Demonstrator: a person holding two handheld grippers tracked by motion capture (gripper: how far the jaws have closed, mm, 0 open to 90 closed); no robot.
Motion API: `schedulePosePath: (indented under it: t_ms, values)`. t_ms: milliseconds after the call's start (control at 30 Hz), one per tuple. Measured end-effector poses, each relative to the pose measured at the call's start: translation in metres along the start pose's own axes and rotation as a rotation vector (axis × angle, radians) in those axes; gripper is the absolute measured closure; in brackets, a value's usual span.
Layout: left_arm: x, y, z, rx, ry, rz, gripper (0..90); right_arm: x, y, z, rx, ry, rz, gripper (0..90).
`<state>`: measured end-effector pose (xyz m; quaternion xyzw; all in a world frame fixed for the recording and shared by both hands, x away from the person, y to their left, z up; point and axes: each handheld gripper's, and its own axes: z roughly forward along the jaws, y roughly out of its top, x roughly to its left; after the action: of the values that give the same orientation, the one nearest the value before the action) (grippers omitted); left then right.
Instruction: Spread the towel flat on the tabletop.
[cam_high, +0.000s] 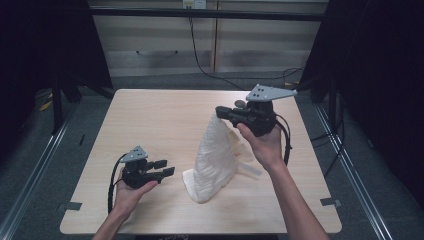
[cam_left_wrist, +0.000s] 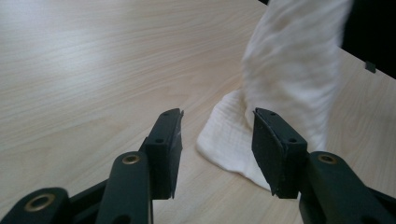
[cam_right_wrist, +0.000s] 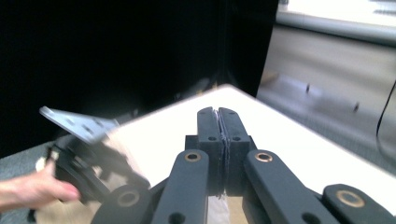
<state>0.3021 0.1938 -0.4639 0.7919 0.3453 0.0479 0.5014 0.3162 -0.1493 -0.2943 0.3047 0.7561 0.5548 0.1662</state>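
Cloth (cam_high: 215, 160) is held up by one corner in the clamped right gripper (cam_high: 220, 112), its low end lying just right of the open left gripper (cam_high: 168, 168).

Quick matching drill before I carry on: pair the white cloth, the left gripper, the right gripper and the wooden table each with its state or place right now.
Things:
1. white crinkled cloth
2. left gripper
3. right gripper
4. light wooden table

States:
A. fingers apart, low over the tabletop, pointing at the cloth's lower end
B. fingers pressed together on the cloth's top, raised above the table
C. hangs in a tall cone, lower end resting on the tabletop
D. bears the cloth's lower end

Pairs: 1-C, 2-A, 3-B, 4-D
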Motion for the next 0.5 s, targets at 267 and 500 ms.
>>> schedulePosePath:
  t_ms: [267, 500]
  values:
    - [-0.011, -0.001, 0.012, 0.037, -0.037, 0.018, 48.2, -0.034, -0.070, 0.032, 0.121, -0.033, 0.125, 89.8]
    - [-0.025, -0.005, 0.029, 0.092, -0.061, 0.053, 45.5, -0.063, -0.125, 0.051, 0.197, -0.047, 0.243, 89.7]
